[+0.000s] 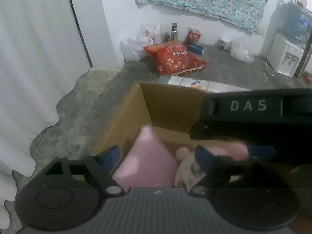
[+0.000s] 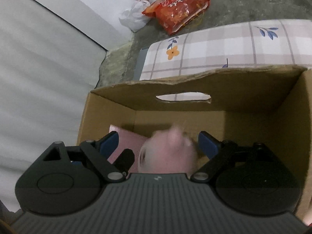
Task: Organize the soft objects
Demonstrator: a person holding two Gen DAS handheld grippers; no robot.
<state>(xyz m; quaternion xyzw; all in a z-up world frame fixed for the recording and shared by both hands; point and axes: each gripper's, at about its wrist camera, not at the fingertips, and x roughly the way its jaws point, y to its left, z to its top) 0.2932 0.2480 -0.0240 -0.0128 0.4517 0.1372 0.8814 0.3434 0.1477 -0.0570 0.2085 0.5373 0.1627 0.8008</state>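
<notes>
An open cardboard box point(image 2: 195, 85) stands on the floor under both grippers. A pink pillow point(image 1: 148, 163) lies inside against the left wall, also seen in the right wrist view point(image 2: 128, 138). My left gripper point(image 1: 157, 156) hangs open over the pillow, its blue pads clear of it. Beside the pillow lies a pink and white plush toy point(image 1: 187, 167). In the right wrist view the plush toy point(image 2: 167, 152) is motion-blurred between the wide jaws of my right gripper point(image 2: 158, 143), with no pad pressing on it. The right gripper's black casing point(image 1: 249, 115) crosses the left wrist view.
A mattress in a checked floral sheet point(image 2: 214, 44) lies just behind the box. Further back on the concrete floor are a red snack bag point(image 1: 175, 58), white plastic bags point(image 1: 132, 48), cans and a water dispenser point(image 1: 286, 58). A white curtain point(image 1: 29, 58) hangs on the left.
</notes>
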